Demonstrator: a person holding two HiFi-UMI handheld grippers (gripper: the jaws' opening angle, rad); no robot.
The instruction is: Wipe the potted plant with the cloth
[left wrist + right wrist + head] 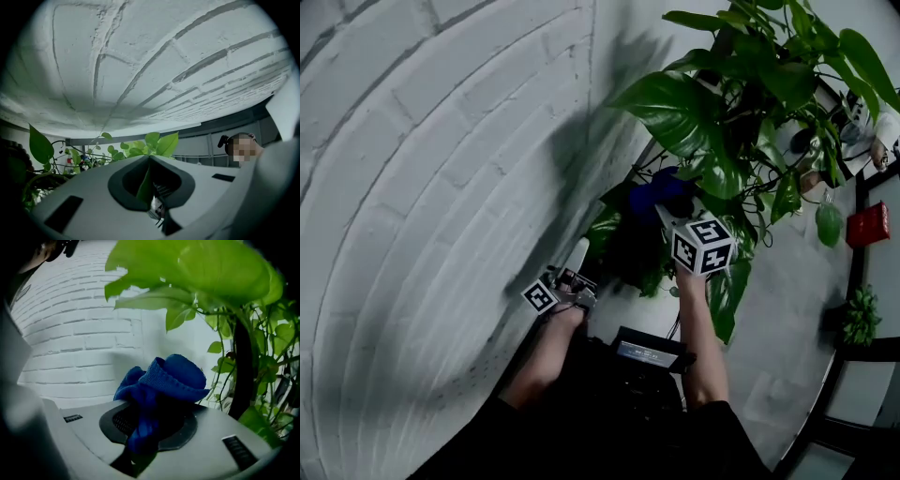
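While the right gripper (143,427) is clamping the bunched blue cloth (168,378) in its jaws, the cloth is sticking up just under a big leaf (197,268) of the potted plant (712,103), and the left gripper (579,253) is pinching a thin leaf (144,186) edge-on between closed jaws. White brick wall (422,187) is crowding close. Label on the dark box (647,354) is showing too small to read.
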